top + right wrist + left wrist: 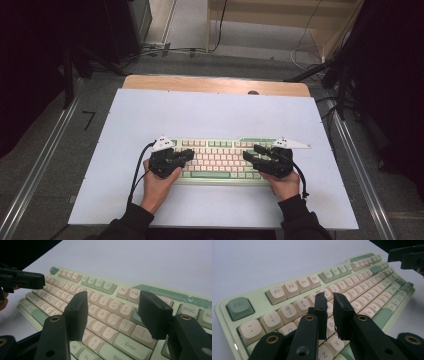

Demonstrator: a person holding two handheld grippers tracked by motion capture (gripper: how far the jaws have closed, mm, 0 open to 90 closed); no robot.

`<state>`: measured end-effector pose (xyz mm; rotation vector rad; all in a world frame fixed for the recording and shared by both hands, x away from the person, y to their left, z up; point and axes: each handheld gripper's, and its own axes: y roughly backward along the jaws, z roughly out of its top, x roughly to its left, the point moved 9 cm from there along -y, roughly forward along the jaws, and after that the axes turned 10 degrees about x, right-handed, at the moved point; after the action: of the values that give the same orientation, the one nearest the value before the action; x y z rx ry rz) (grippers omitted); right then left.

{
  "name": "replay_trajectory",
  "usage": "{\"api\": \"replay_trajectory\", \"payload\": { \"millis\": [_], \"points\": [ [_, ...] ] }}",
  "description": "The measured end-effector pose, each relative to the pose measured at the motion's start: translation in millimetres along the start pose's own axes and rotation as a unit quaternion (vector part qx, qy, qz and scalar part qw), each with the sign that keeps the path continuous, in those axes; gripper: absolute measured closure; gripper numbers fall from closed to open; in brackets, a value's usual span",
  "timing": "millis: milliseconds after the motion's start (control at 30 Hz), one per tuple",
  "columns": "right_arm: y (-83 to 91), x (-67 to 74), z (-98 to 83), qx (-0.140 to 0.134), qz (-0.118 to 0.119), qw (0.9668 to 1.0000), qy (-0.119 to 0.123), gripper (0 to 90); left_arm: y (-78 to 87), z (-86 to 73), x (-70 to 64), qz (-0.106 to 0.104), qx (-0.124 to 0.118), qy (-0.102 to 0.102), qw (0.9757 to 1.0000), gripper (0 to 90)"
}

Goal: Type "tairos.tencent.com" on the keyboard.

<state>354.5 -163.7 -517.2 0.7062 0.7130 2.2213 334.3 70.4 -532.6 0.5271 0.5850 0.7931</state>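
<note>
A pale green keyboard (220, 161) with cream keys lies on the white board, near its front. My left gripper (188, 154) hovers over the keyboard's left end, its jaws nearly touching with nothing between them. In the left gripper view its tips (329, 295) hang above the number and letter rows of the keyboard (287, 287). My right gripper (252, 151) is over the right end, open and empty. In the right gripper view it (113, 296) spreads wide over the keys near Enter on the keyboard (110, 315). Each view shows the other gripper farther off.
The white board (210, 115) rests on a wooden table (215, 84). Metal rails (42, 165) run along both sides on the floor. Cables (165, 50) and a wooden frame (280, 20) lie beyond the table's far edge.
</note>
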Motion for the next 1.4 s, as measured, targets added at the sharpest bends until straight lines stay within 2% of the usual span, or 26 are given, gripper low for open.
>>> {"api": "replay_trajectory", "payload": {
  "millis": [133,200,433,800,1400],
  "points": [
    [3.5,-2.5,-2.4,-0.002,-0.005,1.0000,-0.003,39.6,-1.2,2.5,1.8,0.010,0.002,-0.008,0.9999,90.0],
    [5.1,-3.4,-3.7,-0.002,-0.007,1.0000,-0.006,39.5,-2.0,4.1,3.0,0.018,0.000,-0.014,0.9997,90.0],
    [9.4,-6.0,-6.9,-0.004,-0.013,0.9998,-0.011,39.5,-11.2,1.4,5.1,0.025,0.023,-0.014,0.9993,90.0],
    [11.1,-7.2,-8.8,-0.003,-0.016,0.9998,-0.013,39.6,-17.7,-0.1,6.5,0.028,0.037,-0.016,0.9988,90.0],
    [11.8,-7.6,-9.4,-0.004,-0.015,0.9998,-0.015,39.5,-19.1,-0.3,6.0,0.028,0.040,-0.017,0.9987,90.0]
  ]
}}
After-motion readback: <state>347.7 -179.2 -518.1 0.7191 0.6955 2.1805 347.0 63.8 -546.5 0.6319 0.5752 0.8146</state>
